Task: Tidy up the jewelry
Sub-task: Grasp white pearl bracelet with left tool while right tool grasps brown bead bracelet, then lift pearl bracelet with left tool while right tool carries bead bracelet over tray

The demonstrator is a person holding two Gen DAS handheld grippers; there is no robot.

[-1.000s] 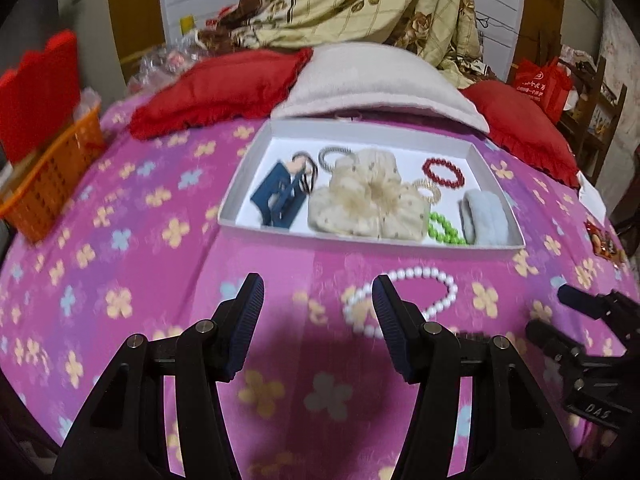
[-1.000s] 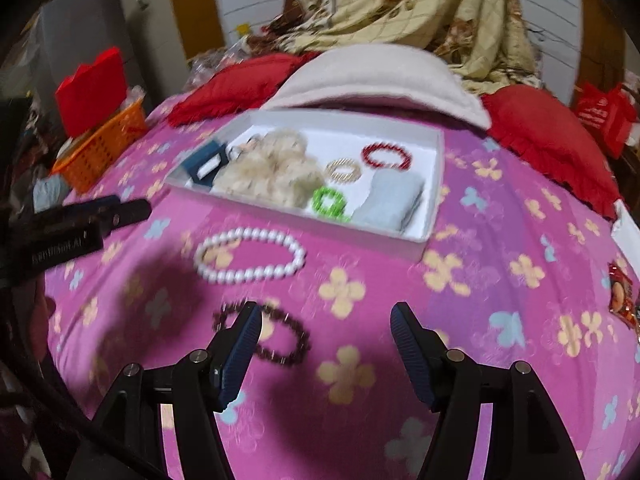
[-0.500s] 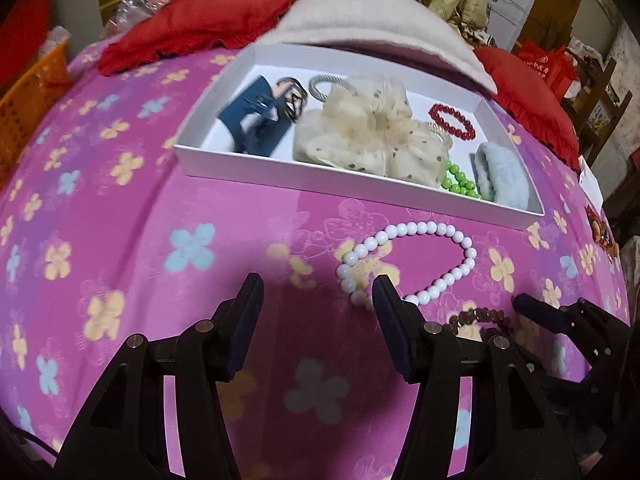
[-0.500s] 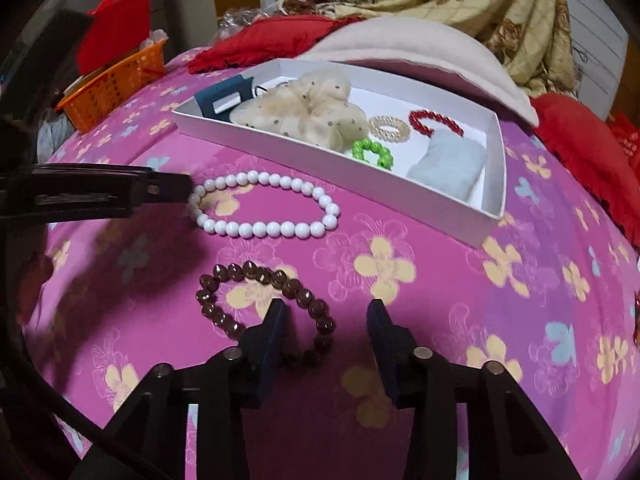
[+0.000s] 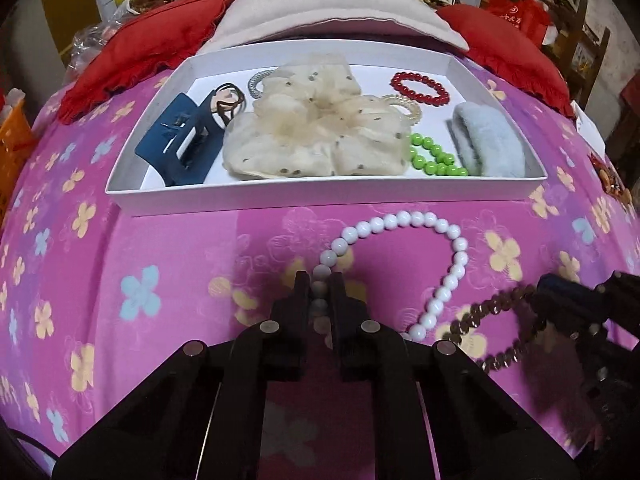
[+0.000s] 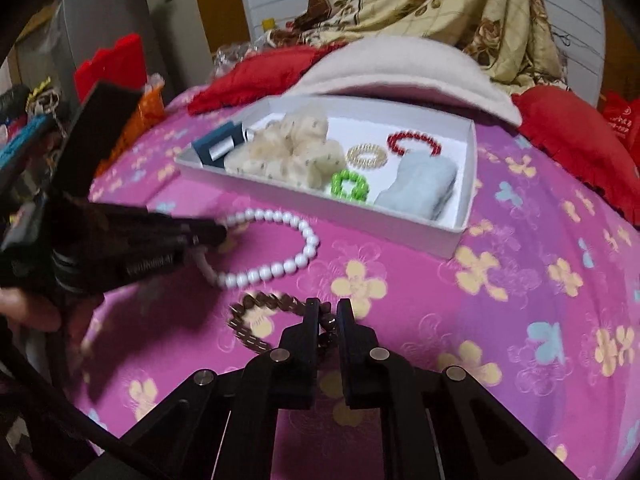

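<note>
white bead bracelet (image 5: 404, 264) beside brown one (image 6: 260, 322) — both before white tray (image 5: 320, 196).

We take this for a bedroom in a home: a pink flowered bedsheet (image 5: 120, 264) fills the lower frame, 2 red cushions (image 5: 152, 48) and a beige pillow (image 5: 320, 8) lie along the top, a floral quilt (image 6: 440, 4) is heaped at upper right, with cluttered household goods at the left edge
</note>
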